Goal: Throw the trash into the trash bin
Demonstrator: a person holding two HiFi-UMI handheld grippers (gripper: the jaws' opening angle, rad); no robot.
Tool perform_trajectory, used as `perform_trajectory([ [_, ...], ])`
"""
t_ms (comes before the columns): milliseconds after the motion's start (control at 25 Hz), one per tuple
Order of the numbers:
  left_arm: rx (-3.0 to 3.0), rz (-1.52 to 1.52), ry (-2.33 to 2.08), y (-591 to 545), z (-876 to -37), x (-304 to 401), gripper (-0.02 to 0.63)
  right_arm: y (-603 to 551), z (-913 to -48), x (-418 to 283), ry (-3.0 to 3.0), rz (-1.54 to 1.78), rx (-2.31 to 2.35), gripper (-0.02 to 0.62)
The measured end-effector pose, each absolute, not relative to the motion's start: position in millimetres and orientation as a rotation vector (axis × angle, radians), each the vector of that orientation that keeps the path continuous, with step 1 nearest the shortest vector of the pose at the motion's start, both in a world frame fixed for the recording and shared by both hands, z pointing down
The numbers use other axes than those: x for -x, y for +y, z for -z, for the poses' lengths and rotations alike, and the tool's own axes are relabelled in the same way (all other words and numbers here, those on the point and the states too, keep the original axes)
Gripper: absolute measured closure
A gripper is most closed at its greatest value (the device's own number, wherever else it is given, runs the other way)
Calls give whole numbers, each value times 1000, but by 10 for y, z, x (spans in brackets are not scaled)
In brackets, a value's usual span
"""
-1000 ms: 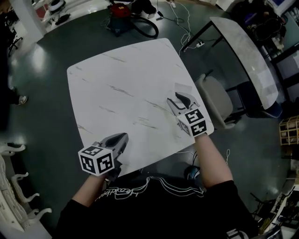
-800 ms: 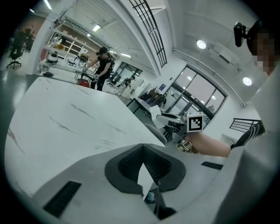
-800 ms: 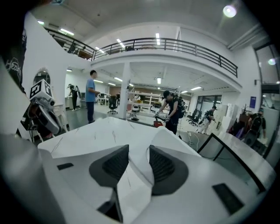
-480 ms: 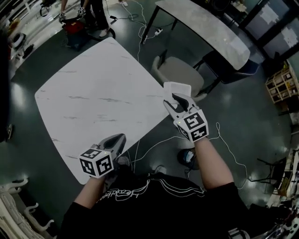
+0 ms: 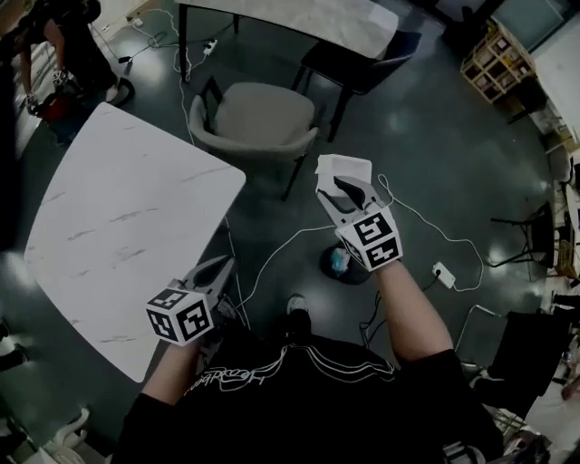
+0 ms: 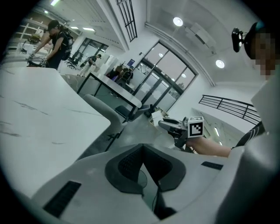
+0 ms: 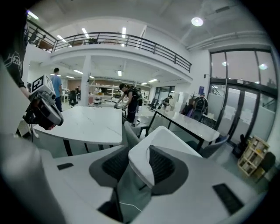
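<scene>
The trash is a flat white piece [image 5: 344, 168], held over the dark floor in front of a grey chair. My right gripper [image 5: 337, 187] is shut on it. In the right gripper view the white piece [image 7: 142, 151] stands edge-on between the dark pads [image 7: 164, 168]. My left gripper [image 5: 220, 266] is at the lower left, beside the table's near corner, shut with nothing in it. In the left gripper view its pads [image 6: 131, 164] meet at the tips, and the right gripper [image 6: 168, 124] shows ahead with the trash [image 6: 156, 117]. I see no trash bin.
The white marble table [image 5: 109, 217] lies at the left. The grey chair [image 5: 258, 118] and a second table [image 5: 299, 18] stand ahead. Cables [image 5: 417, 227] and a power strip [image 5: 444, 275] lie on the floor, near a small dark round object [image 5: 343, 265]. People stand far off.
Both grippers have swung away from the white table to the right. The right one, still shut on the white trash, is now over the floor by the chair.
</scene>
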State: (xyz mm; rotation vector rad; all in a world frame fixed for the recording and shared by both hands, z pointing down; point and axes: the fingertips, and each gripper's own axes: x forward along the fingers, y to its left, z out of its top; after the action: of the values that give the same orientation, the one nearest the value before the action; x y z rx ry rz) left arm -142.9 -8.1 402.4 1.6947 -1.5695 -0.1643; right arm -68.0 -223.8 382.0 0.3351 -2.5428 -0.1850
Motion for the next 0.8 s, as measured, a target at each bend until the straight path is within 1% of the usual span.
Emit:
perform_trajectory([
  [160,-1816,92,-1436,-567,-4041,824,601,-2523,-4049,-201,-2499,103,-501,426],
  [400,-1918,12,-1283,-1125,-4141,-41,601,-2846,-4484,-1219,-2432,-13,-629,426],
  [640,-1937,-34,-1167,-1402,-4391,-609,601,-2893,-5089,-1912,-2370,-157,-661,426],
  [800,-1922,-24,-1117,-1586,-4614,-885,601,-2933,-5700,-2166,-2320,-255,-631,426],
])
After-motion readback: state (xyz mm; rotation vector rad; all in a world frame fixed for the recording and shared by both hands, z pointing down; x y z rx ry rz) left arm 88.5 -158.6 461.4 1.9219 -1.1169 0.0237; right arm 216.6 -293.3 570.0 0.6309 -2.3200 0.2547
